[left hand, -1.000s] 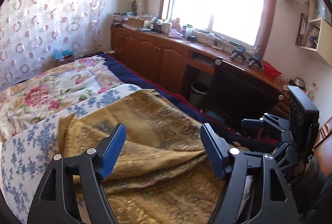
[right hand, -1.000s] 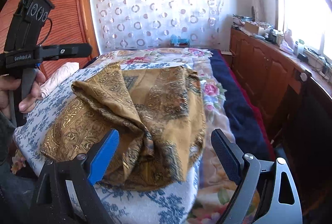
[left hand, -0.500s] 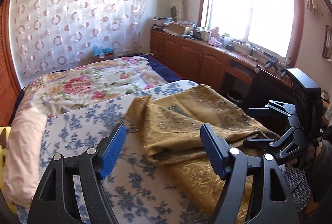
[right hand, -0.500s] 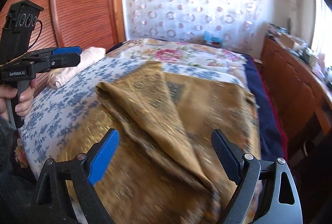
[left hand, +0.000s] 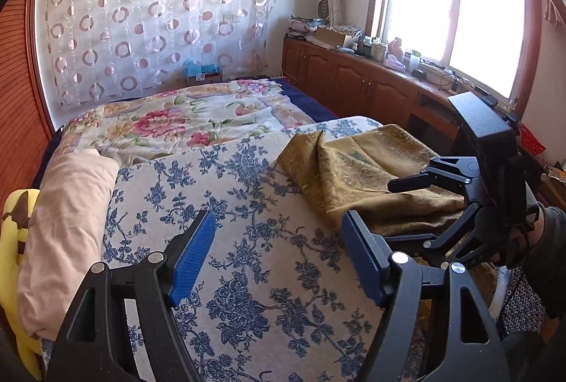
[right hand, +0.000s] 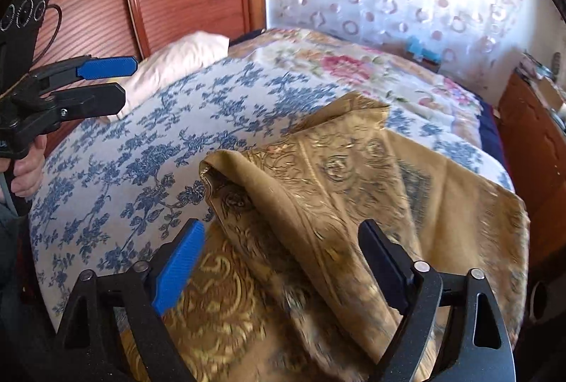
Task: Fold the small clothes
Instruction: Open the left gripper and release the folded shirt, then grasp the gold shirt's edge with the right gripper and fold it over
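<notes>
Right claw [right hand: 279, 261] closing slowly, swung onto gold cloth [right hand: 353, 191] fold at 12 o'clock, nothing pinched; left claw [left hand: 276, 258] spread, empty, shifted over bedspread [left hand: 219, 191]; folding likely next.

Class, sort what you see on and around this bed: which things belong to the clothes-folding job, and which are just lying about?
Belongs to the job:
- gold patterned cloth, crumpled
- blue-flowered sheet under it
- left gripper, open, empty
- right gripper, closing, over the cloth

Just lying about:
- pink pillow
- yellow soft toy
- floral quilt
- cluttered wooden counter
</notes>
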`<state>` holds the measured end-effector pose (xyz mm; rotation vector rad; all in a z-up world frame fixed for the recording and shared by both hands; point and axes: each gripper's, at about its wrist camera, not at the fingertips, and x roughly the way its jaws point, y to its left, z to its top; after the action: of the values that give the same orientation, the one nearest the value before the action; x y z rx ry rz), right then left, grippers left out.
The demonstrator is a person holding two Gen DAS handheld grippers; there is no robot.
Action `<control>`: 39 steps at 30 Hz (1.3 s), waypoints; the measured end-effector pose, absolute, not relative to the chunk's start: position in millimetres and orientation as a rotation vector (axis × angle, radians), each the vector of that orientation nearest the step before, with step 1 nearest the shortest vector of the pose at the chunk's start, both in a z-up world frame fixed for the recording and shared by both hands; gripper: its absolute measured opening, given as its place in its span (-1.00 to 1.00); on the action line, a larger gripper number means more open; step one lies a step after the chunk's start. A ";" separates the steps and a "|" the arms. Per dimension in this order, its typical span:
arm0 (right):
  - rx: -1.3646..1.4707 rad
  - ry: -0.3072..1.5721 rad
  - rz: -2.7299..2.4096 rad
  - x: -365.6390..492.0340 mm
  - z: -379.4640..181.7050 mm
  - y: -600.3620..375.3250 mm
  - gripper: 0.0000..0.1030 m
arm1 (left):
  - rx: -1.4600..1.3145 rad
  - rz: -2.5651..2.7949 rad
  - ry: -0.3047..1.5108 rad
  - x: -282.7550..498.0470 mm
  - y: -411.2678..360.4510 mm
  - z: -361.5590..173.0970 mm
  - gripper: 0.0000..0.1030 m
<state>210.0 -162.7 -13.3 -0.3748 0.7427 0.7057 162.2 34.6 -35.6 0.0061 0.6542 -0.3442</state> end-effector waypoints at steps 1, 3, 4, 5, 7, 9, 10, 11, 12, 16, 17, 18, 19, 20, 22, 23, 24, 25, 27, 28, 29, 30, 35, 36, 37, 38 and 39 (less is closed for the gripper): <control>-0.379 0.749 0.706 213.0 -14.9 -161.9 0.70 | 0.006 -0.346 0.659 163.9 36.1 -38.6 0.45; -0.383 0.765 0.707 218.6 -15.8 -161.2 0.69 | 0.000 -0.351 0.667 166.1 37.6 -43.0 0.45; -0.381 0.770 0.705 221.4 -16.8 -161.5 0.66 | -0.006 -0.354 0.673 167.8 38.4 -45.3 0.45; -0.377 0.774 0.706 223.3 -17.4 -160.0 0.61 | -0.010 -0.356 0.677 169.0 38.9 -46.8 0.45; -0.370 0.779 0.707 225.3 -17.2 -160.7 0.49 | -0.018 -0.360 0.689 172.4 39.1 -51.9 0.45; -0.352 0.779 0.718 227.1 -16.7 -160.5 0.15 | -0.024 -0.364 0.705 176.5 37.7 -57.2 0.45; -0.333 0.779 0.728 227.6 -15.1 -162.7 -0.17 | -0.026 -0.365 0.711 178.3 38.4 -59.4 0.45; -0.315 0.779 0.741 227.3 -13.6 -164.2 -0.43 | -0.027 -0.367 0.717 179.5 38.0 -61.3 0.45; -0.296 0.772 0.756 226.7 -10.8 -166.6 -0.51 | -0.028 -0.367 0.722 180.3 37.6 -63.3 0.45; -0.233 0.729 0.768 225.6 7.8 -185.2 -0.82 | -0.027 -0.376 0.739 182.4 34.4 -69.6 0.45; -0.210 0.726 0.767 225.9 12.5 -191.1 -0.82 | -0.027 -0.377 0.742 182.7 34.0 -70.6 0.45; -0.183 0.719 0.771 226.2 18.7 -199.0 -0.82 | -0.027 -0.378 0.747 182.9 33.6 -71.8 0.45; -0.169 0.708 0.769 226.4 23.7 -205.3 -0.87 | -0.028 -0.379 0.750 183.4 32.7 -72.8 0.45; -0.151 0.700 0.761 227.3 28.9 -212.7 -0.87 | -0.028 -0.380 0.753 183.6 31.8 -73.9 0.45; -0.111 0.695 0.760 229.7 34.7 -226.8 -0.88 | -0.027 -0.384 0.760 184.0 30.6 -74.7 0.45; -0.108 0.690 0.752 230.0 36.1 -230.8 -0.90 | -0.025 -0.384 0.762 184.2 29.6 -75.3 0.45; -0.132 0.677 0.723 228.9 36.8 -233.1 -0.91 | -0.024 -0.385 0.764 184.0 28.5 -75.6 0.45; -0.147 0.674 0.708 228.4 35.7 -234.1 -0.92 | -0.023 -0.386 0.766 184.5 27.2 -75.4 0.45; -0.150 0.663 0.689 228.5 35.4 -239.5 -0.92 | -0.019 -0.388 0.765 184.2 25.6 -74.5 0.45; -0.156 0.657 0.672 230.1 36.3 -242.5 -0.92 | -0.017 -0.387 0.765 183.7 24.5 -74.2 0.45; -0.161 0.652 0.655 231.9 37.5 -245.6 -0.93 | -0.018 -0.389 0.763 183.4 24.6 -73.3 0.45; -0.163 0.645 0.630 234.8 40.8 -248.5 -0.93 | -0.018 -0.389 0.762 182.9 24.3 -72.8 0.45; -0.178 0.622 0.492 254.3 52.6 -273.3 -0.93 | -0.015 -0.391 0.761 180.5 22.0 -72.5 0.45; -0.173 0.628 0.466 261.8 55.5 -279.4 -0.93 | -0.015 -0.392 0.761 179.8 21.2 -72.6 0.45; -0.175 0.633 0.445 267.1 55.4 -282.4 -0.93 | -0.015 -0.394 0.762 179.2 20.4 -72.8 0.45; -0.185 0.637 0.417 271.1 55.0 -284.5 -0.93 | -0.014 -0.395 0.764 178.8 19.5 -72.8 0.45; -0.188 0.653 0.394 276.8 52.3 -287.8 -0.93 | -0.014 -0.396 0.765 178.2 18.9 -73.0 0.45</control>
<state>276.8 -287.8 52.3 -0.1879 0.6528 0.3938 178.2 18.9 -73.0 -0.0138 0.7645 -0.3958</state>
